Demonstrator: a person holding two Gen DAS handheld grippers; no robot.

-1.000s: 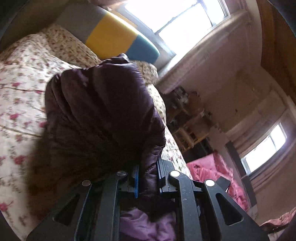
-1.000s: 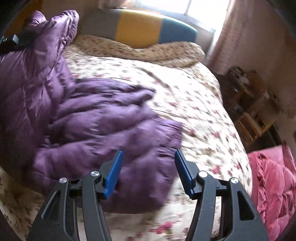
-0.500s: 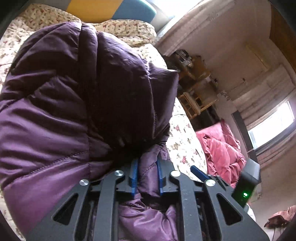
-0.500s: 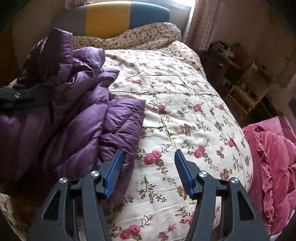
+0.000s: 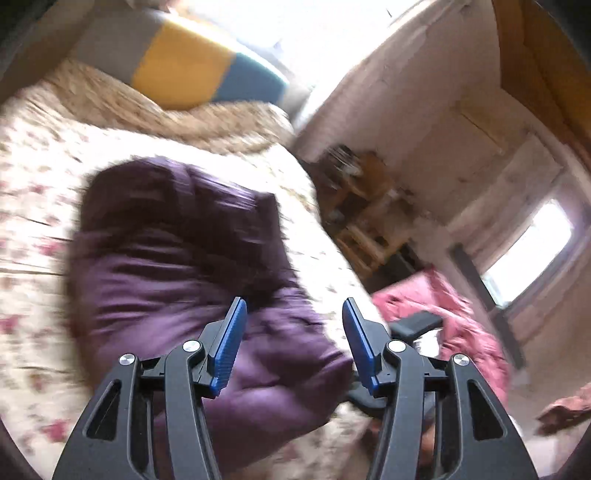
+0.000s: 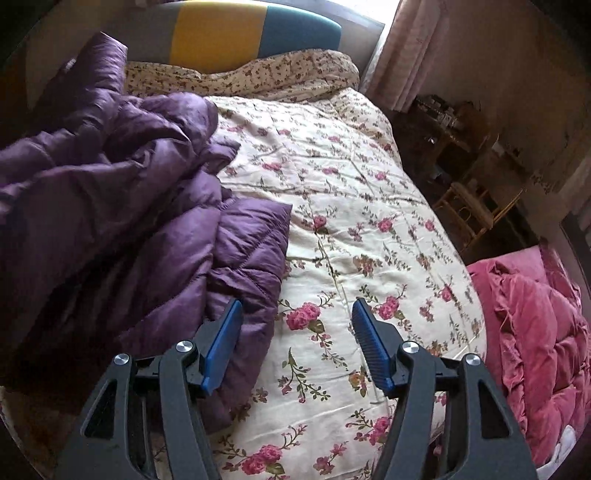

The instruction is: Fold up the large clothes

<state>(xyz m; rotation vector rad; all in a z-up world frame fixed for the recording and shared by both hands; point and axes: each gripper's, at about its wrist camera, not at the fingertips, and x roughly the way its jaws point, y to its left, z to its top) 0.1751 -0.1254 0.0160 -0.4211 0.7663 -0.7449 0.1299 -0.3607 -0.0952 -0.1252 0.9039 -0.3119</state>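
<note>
The left gripper [image 5: 291, 314], jaws just opened and empty, hangs over the purple jacket [image 5: 177, 273] heaped on the floral bedspread [image 6: 369, 206], whose slick, puffy fold may spring open unheld.

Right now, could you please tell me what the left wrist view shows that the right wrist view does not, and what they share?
Only the left wrist view shows the open left gripper, its jaws having just been opening with nothing pressed between them, a bright side window, and part of the other black tool.

Only the right wrist view shows the open right gripper and the pink curtain.

Both show the quilted purple down jacket on the rose-print bedspread, the yellow-and-blue headboard and the crumpled pink blanket.
</note>
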